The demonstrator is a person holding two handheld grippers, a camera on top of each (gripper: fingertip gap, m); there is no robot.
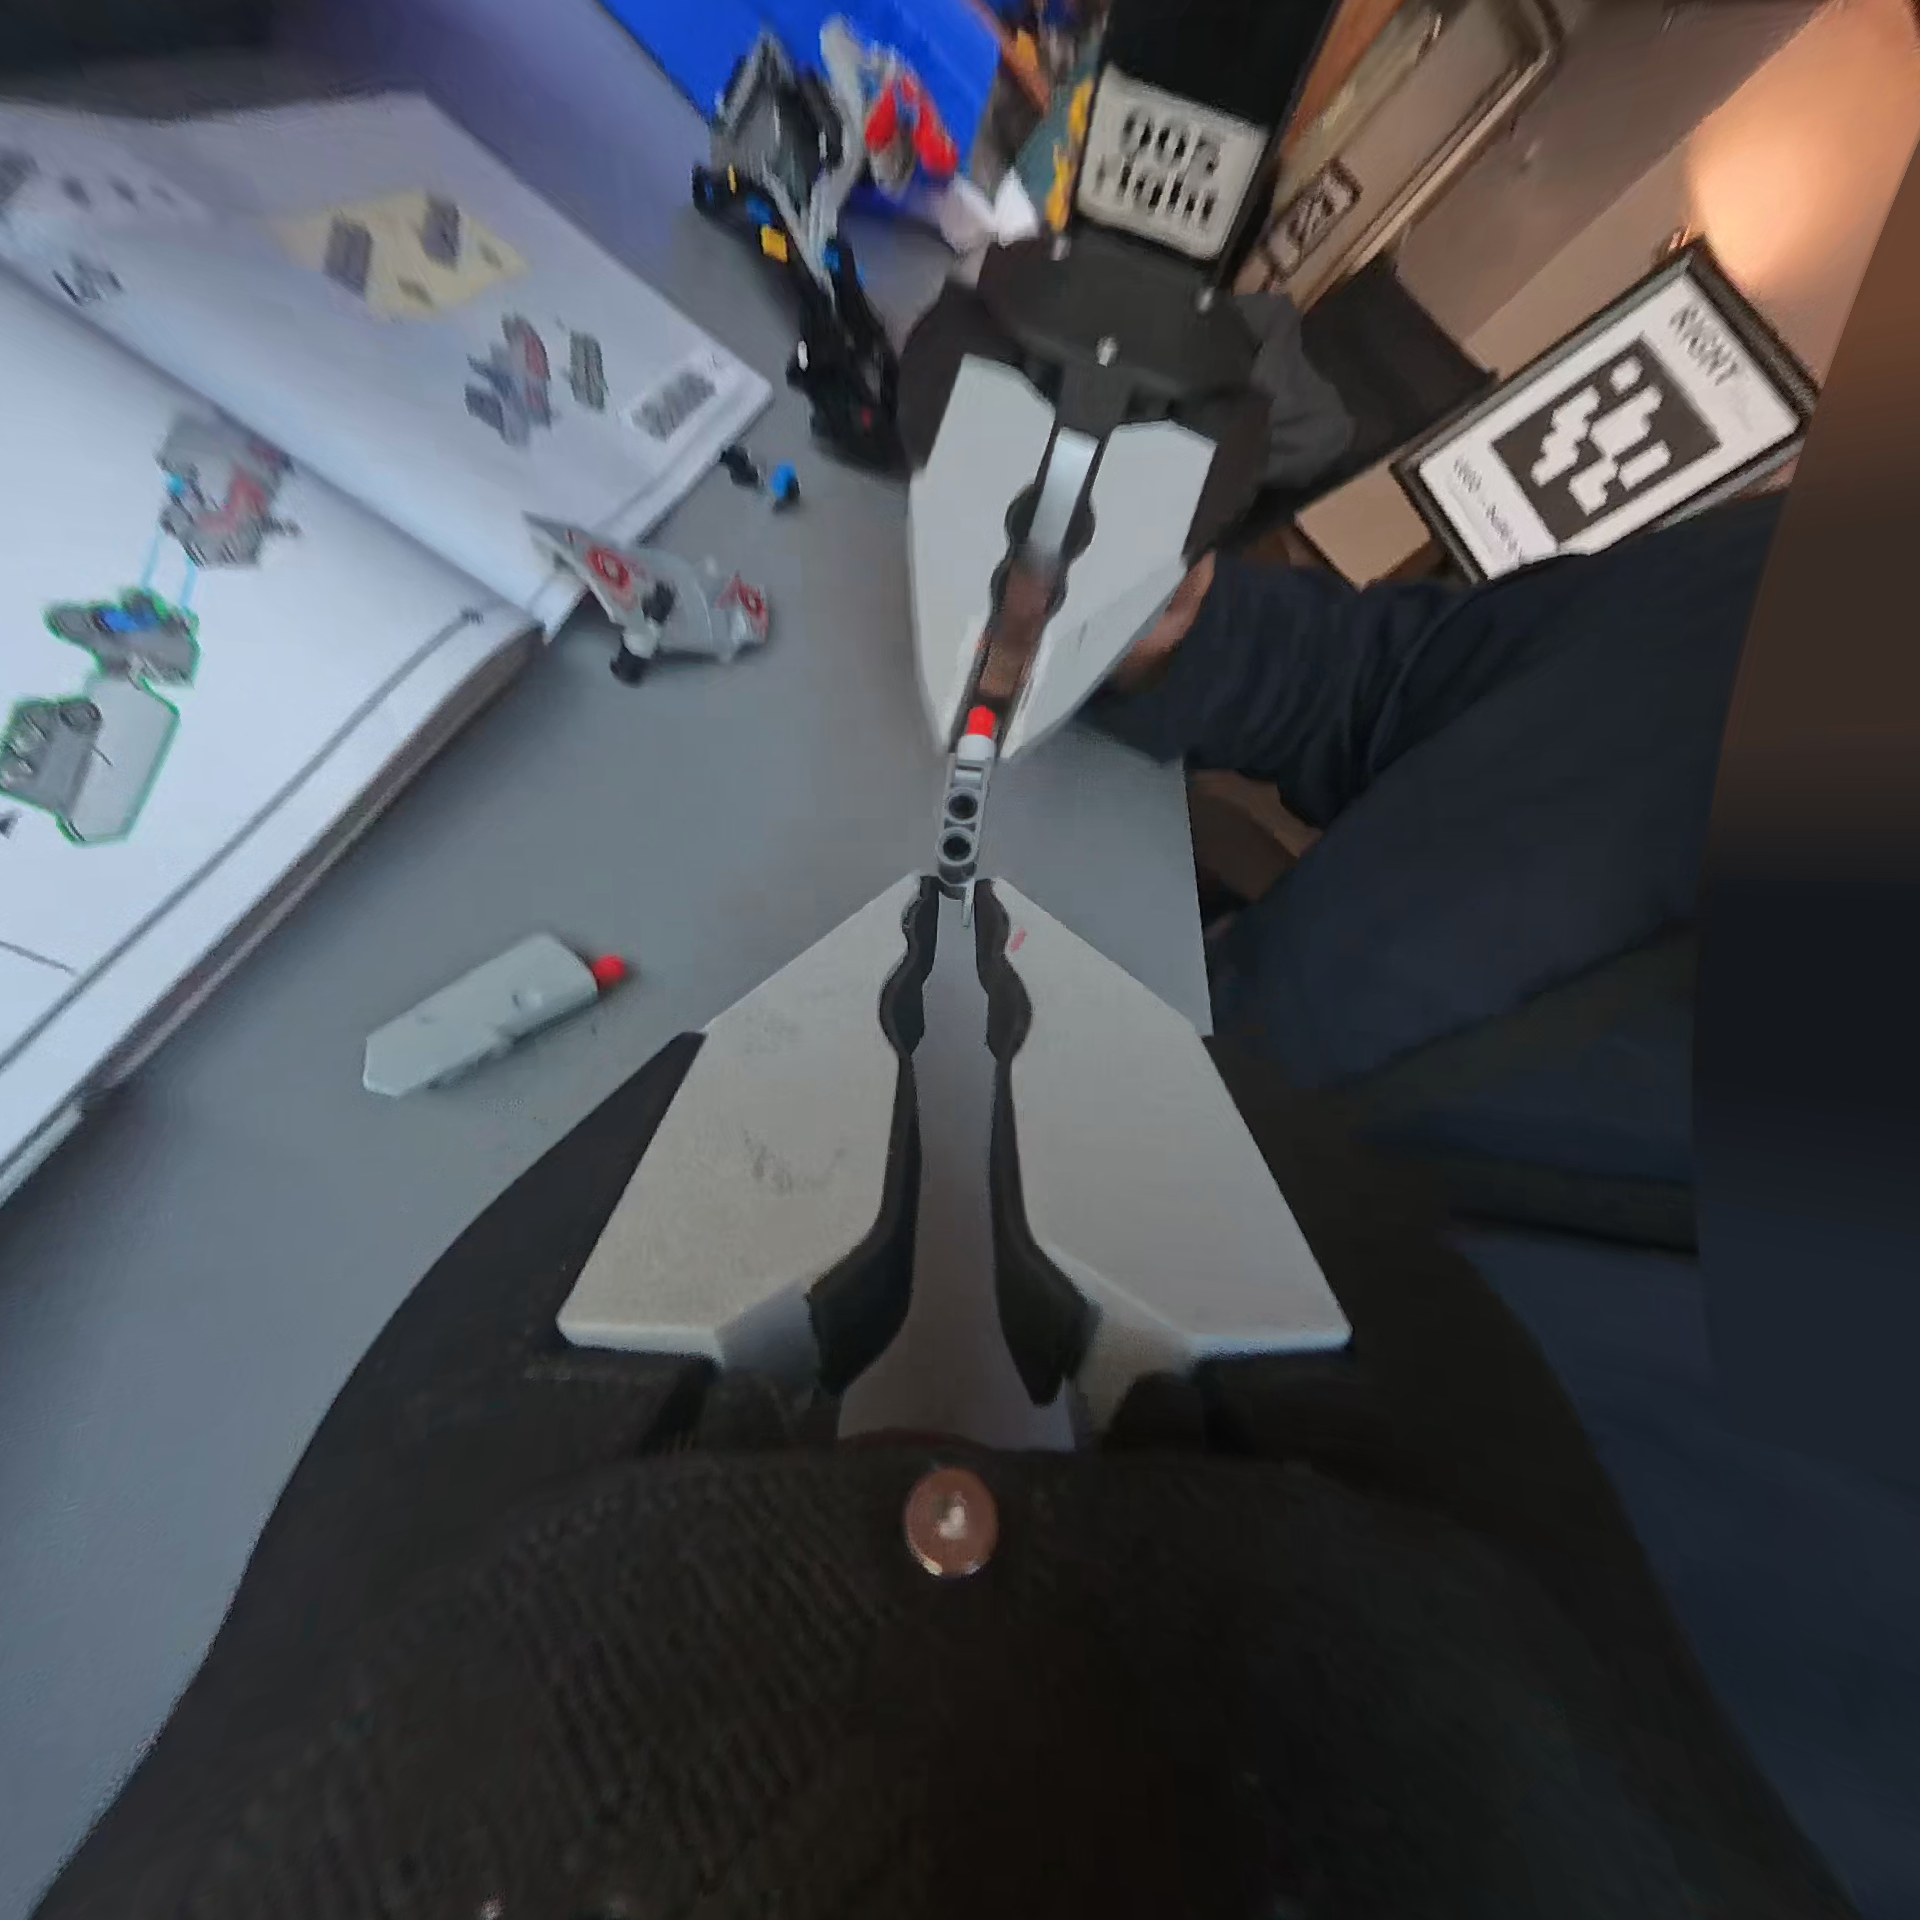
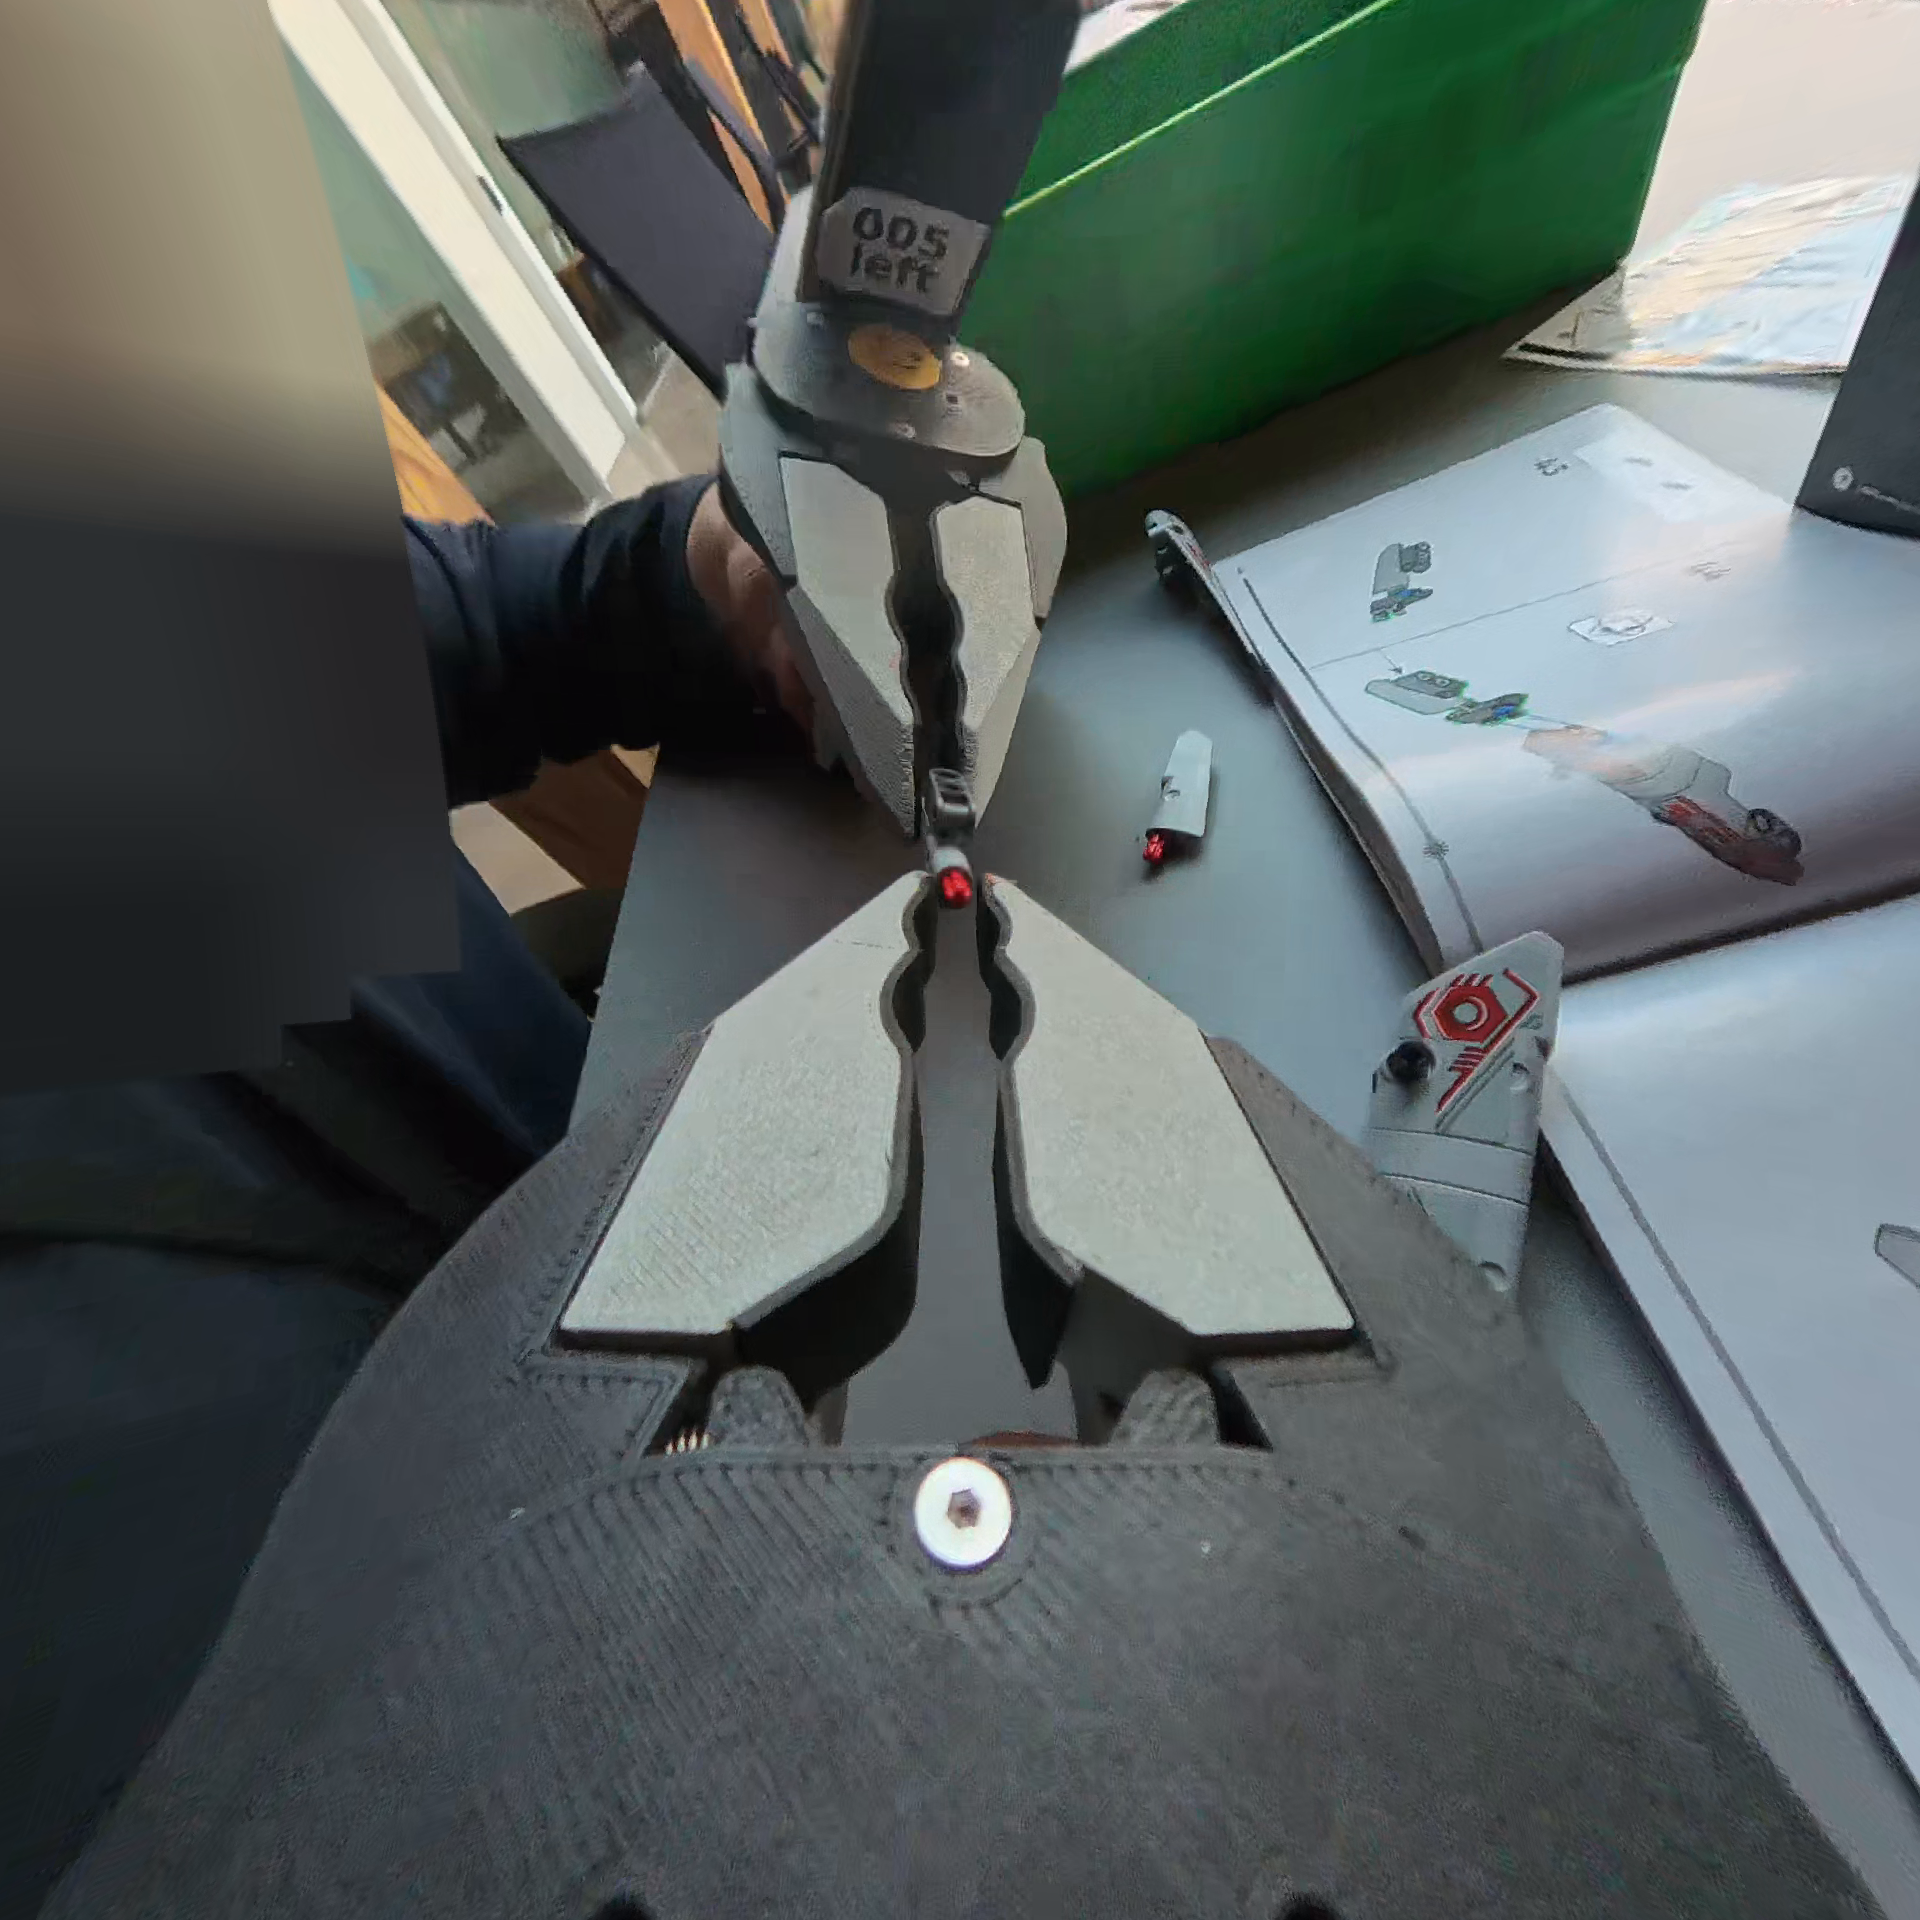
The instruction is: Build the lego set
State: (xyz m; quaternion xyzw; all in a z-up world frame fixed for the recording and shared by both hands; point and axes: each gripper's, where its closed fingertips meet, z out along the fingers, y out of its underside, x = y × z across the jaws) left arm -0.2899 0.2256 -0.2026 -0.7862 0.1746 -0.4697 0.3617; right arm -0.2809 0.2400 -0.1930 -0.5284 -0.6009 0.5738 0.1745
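Note:
My left gripper is shut on a small grey holed beam, held above the grey table. My right gripper faces it tip to tip and is shut on a red pin with a light grey collar that meets the beam's far end. In the right wrist view my right gripper holds the red pin. The left gripper holds the beam just beyond it.
A grey panel with a red pin and a grey wing panel with red decal lie by the open instruction booklet. A partly built model, a blue bin and a green box stand farther off. My two grippers' fingertips are within a few centimetres of each other.

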